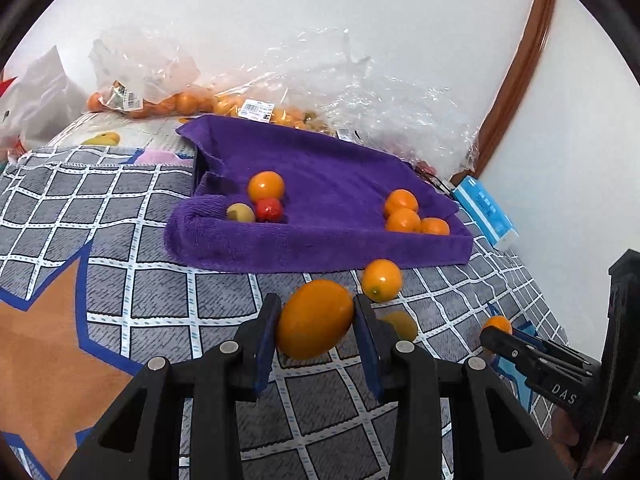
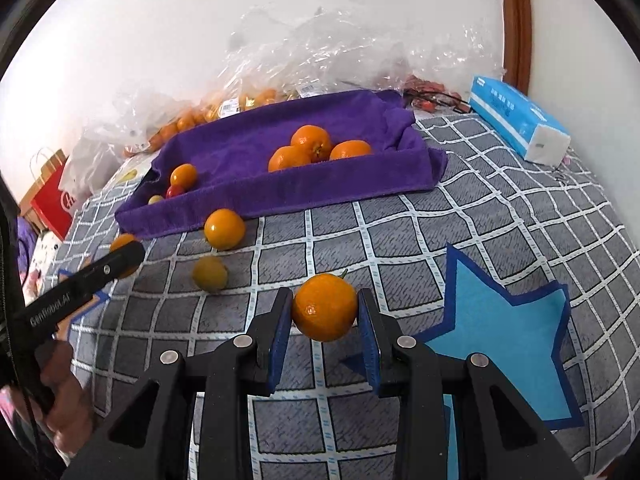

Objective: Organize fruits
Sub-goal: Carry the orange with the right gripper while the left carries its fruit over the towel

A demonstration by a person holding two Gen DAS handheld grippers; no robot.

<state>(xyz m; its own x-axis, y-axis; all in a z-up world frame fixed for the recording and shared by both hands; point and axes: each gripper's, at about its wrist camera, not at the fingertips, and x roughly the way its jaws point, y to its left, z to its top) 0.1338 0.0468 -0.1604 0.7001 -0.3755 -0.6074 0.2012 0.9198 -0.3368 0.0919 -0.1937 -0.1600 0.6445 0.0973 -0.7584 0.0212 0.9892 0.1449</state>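
Bedcover (image 1: 120,240) in a grey check spreads under everything, and the purple towel (image 1: 320,200), draped over a tray so that it forms a shallow basin, is the landmark on it. Behind the towel lie clear plastic bags (image 1: 280,80) of more fruit; to its right sits a blue tissue pack (image 2: 516,120).

Inside the towel the sorting shows: three mandarins (image 2: 316,146) huddle at its right end, while a kumquat (image 1: 266,186), a red fruit (image 1: 269,210) and a pale green one (image 1: 241,213) gather at its left end.

In front of the towel, two loose fruits wait on the bedcover: an orange one (image 2: 224,229) touching the towel's front edge and a yellowish one (image 2: 209,274) a little nearer.

The left tongs (image 1: 316,320) are partly closed on an oval kumquat (image 1: 314,318), pads touching both sides, in front of the towel. The right tongs (image 2: 325,312) likewise pinch a round mandarin (image 2: 324,306), also in front of the towel.

Both pieces seem mid-carry. Next, I judge, each should travel over the front rim to its matching group, kumquat left, mandarin right, and be released low so neither rolls.
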